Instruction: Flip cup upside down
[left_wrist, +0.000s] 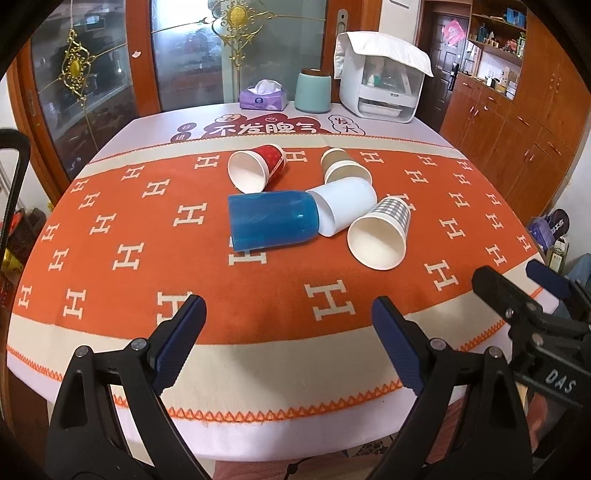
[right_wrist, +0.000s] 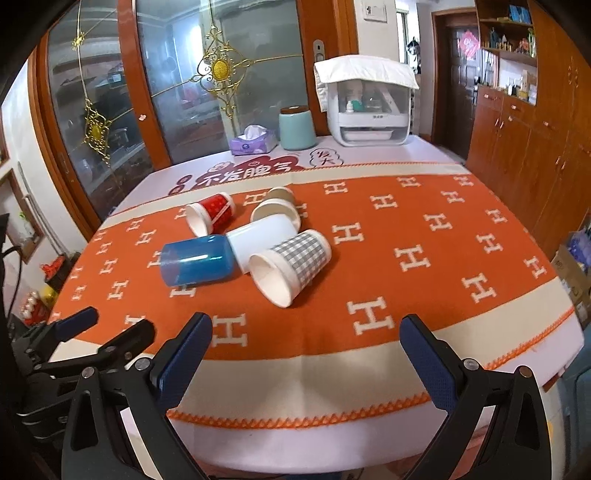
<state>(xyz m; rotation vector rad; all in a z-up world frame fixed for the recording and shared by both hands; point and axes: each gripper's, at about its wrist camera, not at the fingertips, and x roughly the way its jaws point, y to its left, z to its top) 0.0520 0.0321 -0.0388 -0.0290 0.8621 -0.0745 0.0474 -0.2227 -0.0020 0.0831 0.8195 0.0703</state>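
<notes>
Near the middle of the table (left_wrist: 110, 129), on the orange cloth (left_wrist: 122, 221), five cups lie on their sides in one tight group, and none of them is turned upside down yet. Your left gripper (left_wrist: 288, 332) and your right gripper (right_wrist: 306, 350) both hang at the near edge of the table with their jaws wide apart, holding nothing and well apart from the cups. The blue cup (left_wrist: 271, 219) lies with its mouth toward the left edge and its base touches the white cup (left_wrist: 345, 208). The checked cup (left_wrist: 380, 236) lies just beside the white one, with its open mouth toward the near edge, and it is the closest to you. The red cup (left_wrist: 258, 166) and the brown cup (left_wrist: 341, 166) lie behind, toward the far edge. The task does not say which cup, so I think the checked cup is the easiest choice. The danger comes from the crowding: if you push a finger between two touching cups, the neighbour probably rolls, and a round cup on its side can roll far on this cloth. The paper cups look thin, so a hard squeeze near the rim may crush the wall. The blue one seems smooth plastic and could slip out during the turn. At the far edge the tissue box (left_wrist: 263, 98) and the green jar (left_wrist: 313, 92) are well away.
</notes>
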